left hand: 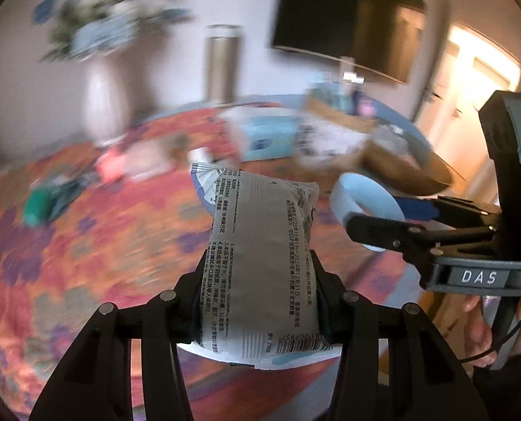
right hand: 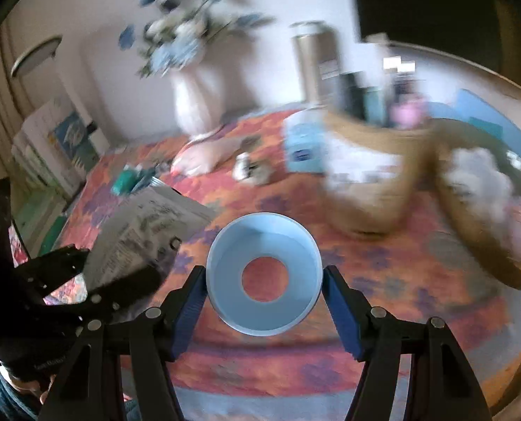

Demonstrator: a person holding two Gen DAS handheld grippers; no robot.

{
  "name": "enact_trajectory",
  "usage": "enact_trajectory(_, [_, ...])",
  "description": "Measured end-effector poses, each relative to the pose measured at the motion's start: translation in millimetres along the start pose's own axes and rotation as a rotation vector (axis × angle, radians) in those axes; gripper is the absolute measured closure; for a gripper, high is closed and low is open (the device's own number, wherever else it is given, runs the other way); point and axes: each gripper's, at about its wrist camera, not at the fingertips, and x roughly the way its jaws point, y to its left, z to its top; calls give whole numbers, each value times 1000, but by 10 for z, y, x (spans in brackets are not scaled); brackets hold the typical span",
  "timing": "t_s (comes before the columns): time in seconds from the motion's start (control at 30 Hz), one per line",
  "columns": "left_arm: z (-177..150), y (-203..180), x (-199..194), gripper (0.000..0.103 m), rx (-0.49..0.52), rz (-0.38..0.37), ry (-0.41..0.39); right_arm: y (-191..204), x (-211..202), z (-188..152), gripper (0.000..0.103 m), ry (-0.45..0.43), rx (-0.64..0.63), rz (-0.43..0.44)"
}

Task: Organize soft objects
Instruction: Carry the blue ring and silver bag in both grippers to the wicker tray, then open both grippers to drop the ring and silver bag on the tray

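Observation:
My left gripper (left hand: 258,273) is shut on a soft white tissue pack (left hand: 260,263) printed with black text, held above the colourful tablecloth (left hand: 67,245). The pack also shows at the left of the right wrist view (right hand: 144,231). My right gripper (right hand: 264,280) is shut on a light blue ring-shaped roll (right hand: 264,277), gripped at both sides and held above the cloth. The roll and right gripper (left hand: 373,221) show at the right of the left wrist view. Both views are motion-blurred.
A woven basket (right hand: 369,189) with items and a second basket (right hand: 478,238) with soft white things stand at the right. A white flower vase (right hand: 193,105), a metal cylinder (right hand: 313,59), a blue tissue box (left hand: 265,138) and small items lie at the back.

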Motion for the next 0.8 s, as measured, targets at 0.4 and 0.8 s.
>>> enact_trajectory(0.4, [598,-1304,473,57,207,-152,19,-1299,-947,-43,38,-175,244,-100])
enact_trajectory(0.8, [1606,-1863,993,57,176,-164,-51,-2459,-1105,412,37,-260,431,-207])
